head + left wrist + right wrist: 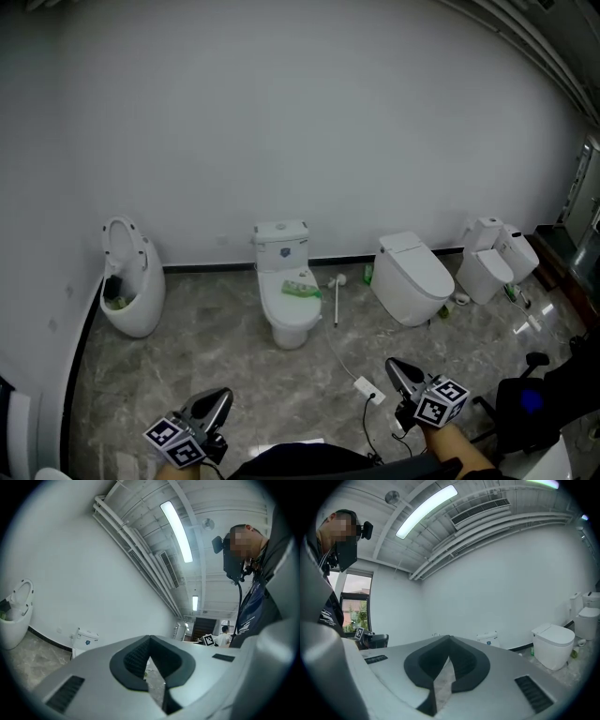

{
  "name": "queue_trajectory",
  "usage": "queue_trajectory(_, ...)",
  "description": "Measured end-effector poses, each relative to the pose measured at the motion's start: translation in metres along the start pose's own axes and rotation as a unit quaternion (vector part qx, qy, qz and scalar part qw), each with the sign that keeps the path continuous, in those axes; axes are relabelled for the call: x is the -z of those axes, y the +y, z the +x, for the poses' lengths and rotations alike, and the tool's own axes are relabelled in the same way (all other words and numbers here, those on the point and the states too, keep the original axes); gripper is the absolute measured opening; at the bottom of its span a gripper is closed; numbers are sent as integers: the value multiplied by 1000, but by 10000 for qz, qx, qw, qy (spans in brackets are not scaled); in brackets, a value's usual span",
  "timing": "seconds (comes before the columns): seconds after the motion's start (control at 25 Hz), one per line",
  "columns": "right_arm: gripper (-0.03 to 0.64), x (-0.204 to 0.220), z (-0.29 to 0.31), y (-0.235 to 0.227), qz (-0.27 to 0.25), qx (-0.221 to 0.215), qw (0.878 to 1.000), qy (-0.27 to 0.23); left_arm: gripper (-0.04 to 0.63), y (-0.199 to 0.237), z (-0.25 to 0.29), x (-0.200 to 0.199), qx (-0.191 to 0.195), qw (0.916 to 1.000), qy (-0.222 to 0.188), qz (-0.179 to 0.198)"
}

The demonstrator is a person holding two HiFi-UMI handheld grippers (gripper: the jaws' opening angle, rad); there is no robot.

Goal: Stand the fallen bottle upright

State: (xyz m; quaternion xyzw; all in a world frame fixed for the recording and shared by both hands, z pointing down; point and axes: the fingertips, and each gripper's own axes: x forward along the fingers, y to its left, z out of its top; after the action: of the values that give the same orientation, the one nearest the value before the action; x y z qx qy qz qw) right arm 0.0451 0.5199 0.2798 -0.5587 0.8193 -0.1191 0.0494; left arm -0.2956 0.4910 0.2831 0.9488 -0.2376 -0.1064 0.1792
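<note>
No fallen bottle is plain to see. A small green bottle [368,274] stands on the floor left of the tankless toilet [412,277], and another small green thing [444,310] sits at that toilet's right foot; whether it lies or stands I cannot tell. A green pack [302,289] lies on the middle toilet's lid. My left gripper [221,397] and right gripper [396,367] are low at the front, far from these. Both are shut with nothing between the jaws. In the right gripper view the tankless toilet [553,644] and the green bottle [531,651] show at the right.
A white urinal-like bowl [131,292] stands at the left wall, a tank toilet [287,302] in the middle with a toilet brush [336,300] beside it, and more toilets [497,262] at the right. A white power strip [368,389] with cable lies on the floor. A black chair [530,405] is at the right.
</note>
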Motion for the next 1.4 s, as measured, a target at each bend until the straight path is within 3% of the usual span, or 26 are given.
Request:
queue_trajectory(0.28, 11, 5, 81, -10, 12, -51, 9997, 253, 23, 81, 11, -19, -221, 9995, -63, -228)
queue_trajectory(0.52, 11, 10, 154, -59, 121, -280, 9989, 343, 23, 133, 54, -18, -474, 9986, -38, -243)
queue_trajectory(0.72, 11, 9, 224, -136, 265, -668, 9965, 430, 23, 171, 123, -21, -844, 9964, -28, -117)
queue_trajectory(0.92, 11, -20, 297, -210, -62, -1151, 9916, 588, 22, 212, 209, -30, -1301, 9913, -159, -135)
queue_trajectory(1.12, 11, -56, 355, -281, -312, -1507, 9864, 571, 23, 238, 313, -39, -1313, 9907, -293, -218)
queue_trajectory(1.4, 11, -66, 408, -356, -182, -1365, 9885, 618, 23, 281, 401, -41, -1089, 9938, -16, -212)
